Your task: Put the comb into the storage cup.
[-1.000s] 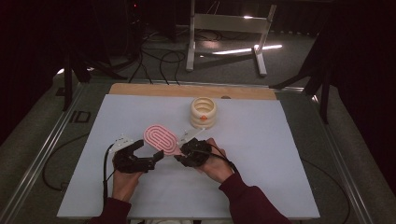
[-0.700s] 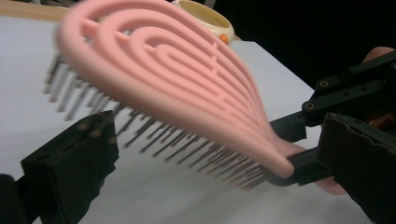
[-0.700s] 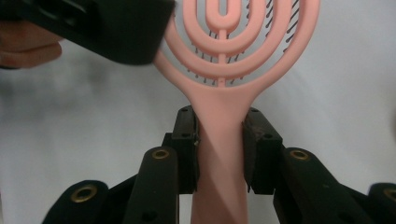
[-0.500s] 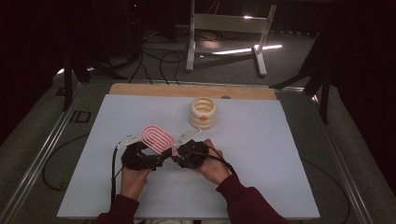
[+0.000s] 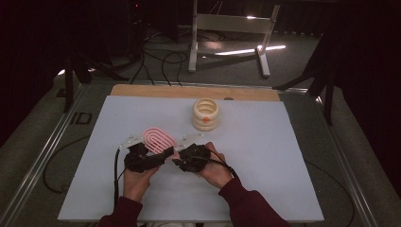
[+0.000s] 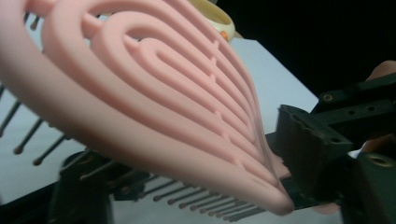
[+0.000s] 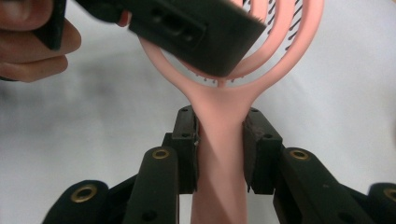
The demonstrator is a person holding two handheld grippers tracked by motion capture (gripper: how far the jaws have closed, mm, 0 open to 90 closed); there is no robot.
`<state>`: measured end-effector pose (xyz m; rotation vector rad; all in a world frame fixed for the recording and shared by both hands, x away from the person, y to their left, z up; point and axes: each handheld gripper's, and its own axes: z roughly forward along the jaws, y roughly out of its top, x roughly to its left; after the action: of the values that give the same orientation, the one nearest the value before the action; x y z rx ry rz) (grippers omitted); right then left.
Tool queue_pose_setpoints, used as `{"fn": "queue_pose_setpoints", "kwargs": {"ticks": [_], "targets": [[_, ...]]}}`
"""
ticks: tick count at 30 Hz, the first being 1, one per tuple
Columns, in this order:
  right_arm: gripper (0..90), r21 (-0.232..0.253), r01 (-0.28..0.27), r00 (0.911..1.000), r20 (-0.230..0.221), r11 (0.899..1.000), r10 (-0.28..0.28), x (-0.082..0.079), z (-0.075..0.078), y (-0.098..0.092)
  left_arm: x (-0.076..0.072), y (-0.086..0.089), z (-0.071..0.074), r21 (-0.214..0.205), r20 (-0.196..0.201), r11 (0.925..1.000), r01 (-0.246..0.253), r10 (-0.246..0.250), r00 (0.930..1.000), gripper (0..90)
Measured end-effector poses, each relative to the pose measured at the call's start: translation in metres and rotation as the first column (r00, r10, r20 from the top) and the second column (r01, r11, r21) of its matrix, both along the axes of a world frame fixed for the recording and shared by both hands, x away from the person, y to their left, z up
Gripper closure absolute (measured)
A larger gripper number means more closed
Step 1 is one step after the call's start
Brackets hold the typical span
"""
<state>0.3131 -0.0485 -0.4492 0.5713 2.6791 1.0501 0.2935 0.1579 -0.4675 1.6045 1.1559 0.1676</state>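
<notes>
Grippers meet at the near middle of the table (image 5: 283, 142). Your right gripper (image 7: 219, 140) is clenched on the handle of the pink hairbrush (image 5: 158, 139), whose head points to about ten o'clock. Your left gripper (image 5: 163, 156) has just been closing over the head's near rim; whether its pads press yet, you cannot tell. Risk: a squeeze on those thin loops could flex them, or twist the handle in the right grip. Left pads are hidden behind the head. The cream ring stack (image 5: 206, 114) waits at twelve o'clock.
</notes>
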Motion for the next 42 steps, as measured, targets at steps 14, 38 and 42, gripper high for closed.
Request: {"fn": "queue_pose_setpoints", "kwargs": {"ticks": [14, 38, 42], "targets": [[69.8, -0.004, -0.007, 0.9999, 0.012, 1.000, 0.007, 0.000, -0.003, 0.001, -0.001, -0.002, 0.007, -0.054, 0.023, 0.9974, 0.047, -0.046, 0.9987, 58.6], [57.8, 0.086, 0.026, 0.9996, 0.008, 0.996, -0.027, 0.000, -0.004, -0.007, -0.006, -0.001, 0.024, -0.114, 0.116, 0.9927, 0.041, -0.027, 0.9929, 64.2], [50.2, 0.125, 0.043, 0.9989, 0.012, 0.991, -0.045, 0.001, -0.003, -0.013, -0.006, 0.003, 0.027, -0.105, 0.121, 0.9941, 0.028, -0.015, 0.9925, 64.2]]}}
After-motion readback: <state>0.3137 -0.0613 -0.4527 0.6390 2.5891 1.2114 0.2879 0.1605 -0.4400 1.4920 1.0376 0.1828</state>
